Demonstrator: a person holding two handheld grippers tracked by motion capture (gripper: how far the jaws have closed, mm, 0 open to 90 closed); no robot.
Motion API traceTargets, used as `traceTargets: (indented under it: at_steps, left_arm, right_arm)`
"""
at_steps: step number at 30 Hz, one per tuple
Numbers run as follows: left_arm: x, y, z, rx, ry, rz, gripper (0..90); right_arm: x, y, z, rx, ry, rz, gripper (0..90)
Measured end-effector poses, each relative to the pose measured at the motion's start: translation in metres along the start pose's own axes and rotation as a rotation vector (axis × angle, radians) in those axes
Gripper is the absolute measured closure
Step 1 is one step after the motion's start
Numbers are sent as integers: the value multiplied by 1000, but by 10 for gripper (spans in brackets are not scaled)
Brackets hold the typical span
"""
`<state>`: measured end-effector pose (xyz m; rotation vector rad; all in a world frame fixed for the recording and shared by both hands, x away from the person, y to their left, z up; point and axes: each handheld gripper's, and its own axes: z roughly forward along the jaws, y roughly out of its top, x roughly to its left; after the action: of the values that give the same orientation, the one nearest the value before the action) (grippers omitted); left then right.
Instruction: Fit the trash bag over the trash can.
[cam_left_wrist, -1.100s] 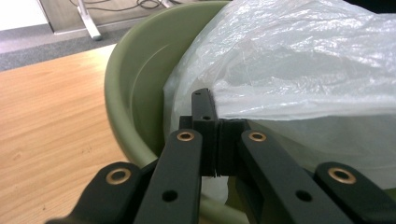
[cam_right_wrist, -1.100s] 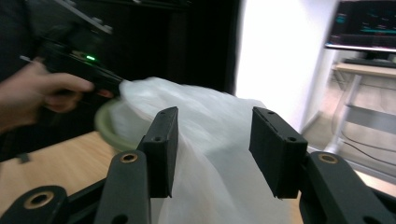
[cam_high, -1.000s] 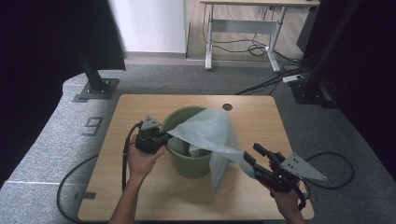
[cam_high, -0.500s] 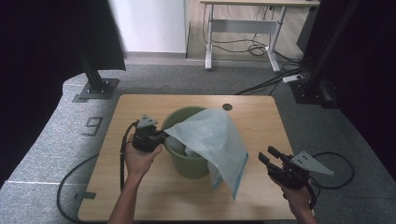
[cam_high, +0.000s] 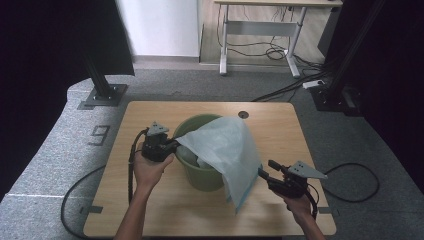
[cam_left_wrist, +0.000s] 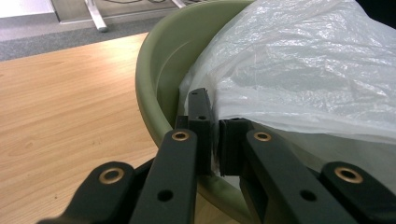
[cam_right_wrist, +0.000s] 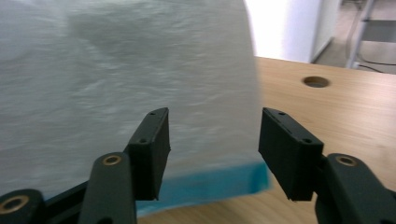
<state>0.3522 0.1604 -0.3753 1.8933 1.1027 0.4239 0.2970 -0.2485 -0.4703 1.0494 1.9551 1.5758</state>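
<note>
The left gripper (cam_high: 161, 145) is clamped on a corner of the white plastic bag (cam_high: 225, 150) right at the rim of the green bucket (cam_high: 200, 177). In the left gripper view its jaws stand nearly together with the thin film pinched between the pads (cam_left_wrist: 201, 121), just over the bucket's near wall. The right gripper (cam_high: 265, 175) has its jaws apart, having just been opening; the bag's blue-banded hem (cam_right_wrist: 219, 184) hangs in the gap between them, and the pads do not press on it.

On the wooden table (cam_high: 150, 210) the bucket stands about centre. The bag drapes from the pinched corner at the bucket's nine o'clock, across the mouth, and falls outside the wall toward five o'clock, so its long axis runs from upper left down to lower right in the high view. The free hem lies at about ten o'clock from the right gripper and just beside its tips. My judgement is that the right hand is the nearer one for the hem, and that the coming move turns on closing there with the edge squarely between the pads.

The right gripper view gives the hem's blue band and the gap around it, which the high view renders too small to judge. The left gripper view gives the pinch at the rim, and the high view gives the whole drape
</note>
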Motion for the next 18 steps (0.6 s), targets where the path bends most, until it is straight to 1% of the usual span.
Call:
traceTargets:
  at_steps: [1, 2, 3, 4, 5, 6, 7, 8, 9, 11, 12, 16, 18]
  left_arm:
    - [0, 0, 0, -2, -3, -2, 839]
    - [-1, 0, -1, -11, -15, -2, 817]
    - [-2, 0, -2, -21, -36, 5, 765]
    - [-4, 0, -3, -26, -50, 15, 679]
    - [-8, 0, -4, -38, -47, 38, 587]
    - [-12, 0, -6, -53, -34, 63, 496]
    - [-17, -1, -9, -63, -26, 89, 420]
    - [-22, -1, -11, -68, -21, 112, 324]
    - [-26, -2, -13, -72, -19, 134, 324]
    - [-32, -2, -16, -77, -30, 170, 280]
    - [-35, -2, -17, -79, -41, 180, 257]
    - [-42, -1, -18, -83, -75, 211, 255]
    - [-44, -1, -16, -85, -76, 217, 271]
  right_arm:
    - [5, 0, 0, 1, 15, -8, 394]
    - [10, 1, 0, 1, 23, -22, 385]
    - [16, 2, -1, 2, 33, -37, 378]
    - [20, 4, -2, 1, 38, -46, 375]
    - [22, 5, -2, 1, 40, -50, 374]
    - [24, 6, -2, 1, 43, -53, 373]
    - [24, 7, -1, 1, 41, -54, 373]
    - [22, 9, 1, 6, 35, -46, 374]
    - [22, 9, 1, 6, 35, -46, 374]
    - [20, 10, 4, 13, 28, -32, 375]
    - [20, 9, 6, 16, 26, -24, 378]
    - [20, 9, 7, 18, 24, -21, 379]
    - [21, 9, 7, 16, 24, -22, 380]
